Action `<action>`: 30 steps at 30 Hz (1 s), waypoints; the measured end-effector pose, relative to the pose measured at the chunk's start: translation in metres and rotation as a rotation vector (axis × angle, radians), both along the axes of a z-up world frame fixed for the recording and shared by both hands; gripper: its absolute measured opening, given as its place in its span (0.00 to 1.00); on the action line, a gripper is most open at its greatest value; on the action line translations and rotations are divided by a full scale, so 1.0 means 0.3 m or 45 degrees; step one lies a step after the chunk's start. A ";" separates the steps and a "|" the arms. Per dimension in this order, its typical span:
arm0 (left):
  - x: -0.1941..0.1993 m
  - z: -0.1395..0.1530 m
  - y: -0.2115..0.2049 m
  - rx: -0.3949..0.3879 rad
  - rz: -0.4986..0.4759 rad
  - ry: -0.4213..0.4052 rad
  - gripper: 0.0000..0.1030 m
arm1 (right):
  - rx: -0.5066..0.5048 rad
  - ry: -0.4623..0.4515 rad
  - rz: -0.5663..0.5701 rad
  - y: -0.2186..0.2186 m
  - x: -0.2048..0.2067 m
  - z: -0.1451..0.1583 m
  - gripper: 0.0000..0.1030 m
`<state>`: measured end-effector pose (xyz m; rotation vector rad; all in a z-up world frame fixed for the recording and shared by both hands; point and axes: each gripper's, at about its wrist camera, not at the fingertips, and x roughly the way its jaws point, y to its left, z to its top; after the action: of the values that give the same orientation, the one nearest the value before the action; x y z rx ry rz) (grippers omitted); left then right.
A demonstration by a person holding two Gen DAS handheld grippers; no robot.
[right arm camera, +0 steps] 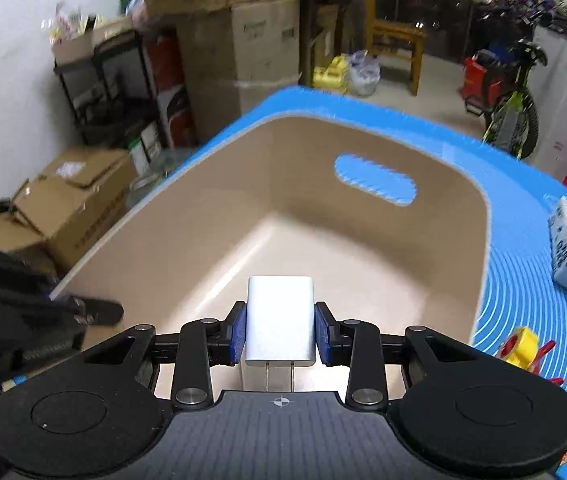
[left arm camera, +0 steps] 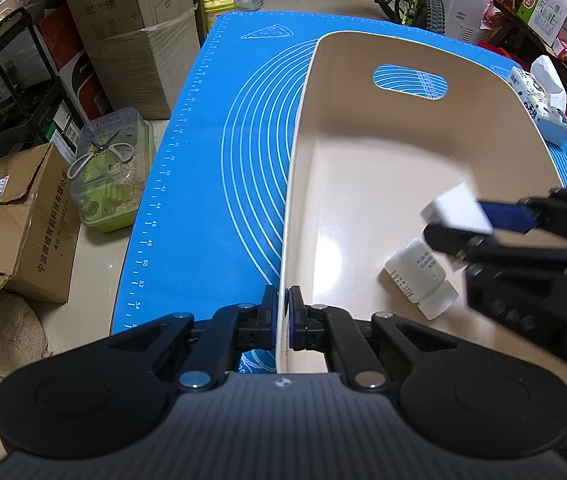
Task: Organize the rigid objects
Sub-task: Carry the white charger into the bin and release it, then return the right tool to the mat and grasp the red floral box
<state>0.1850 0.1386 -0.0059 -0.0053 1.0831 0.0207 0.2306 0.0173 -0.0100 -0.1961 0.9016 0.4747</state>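
A beige bin (left arm camera: 363,92) with a handle slot stands on the blue mat (left arm camera: 211,160). My left gripper (left arm camera: 283,316) is shut on the bin's near left wall. My right gripper (right arm camera: 280,326) is shut on a white plug charger (right arm camera: 280,320), prongs toward the camera, held over the bin's (right arm camera: 187,216) inside. In the left wrist view the charger (left arm camera: 459,208) hangs above a white bottle (left arm camera: 419,276) that lies on the bin floor.
A tissue pack (left arm camera: 543,104) lies on the mat right of the bin. A yellow and red tape dispenser (right arm camera: 523,348) sits on the mat at the near right. Cardboard boxes (left arm camera: 15,232), a shelf and a green container stand on the floor to the left.
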 end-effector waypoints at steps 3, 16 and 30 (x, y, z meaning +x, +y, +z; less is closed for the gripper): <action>-0.001 0.000 0.001 0.000 0.000 0.000 0.06 | -0.041 0.068 0.020 0.021 0.014 -0.036 0.41; -0.001 0.008 -0.003 -0.004 0.000 0.002 0.06 | 0.017 0.068 -0.021 -0.018 0.002 -0.007 0.66; 0.001 0.007 -0.004 -0.003 0.001 0.003 0.07 | 0.171 -0.152 -0.243 -0.356 -0.064 0.195 0.88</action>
<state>0.1852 0.1373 -0.0038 -0.0078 1.0856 0.0199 0.2115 -0.0896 0.0484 -0.0147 0.7604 0.3408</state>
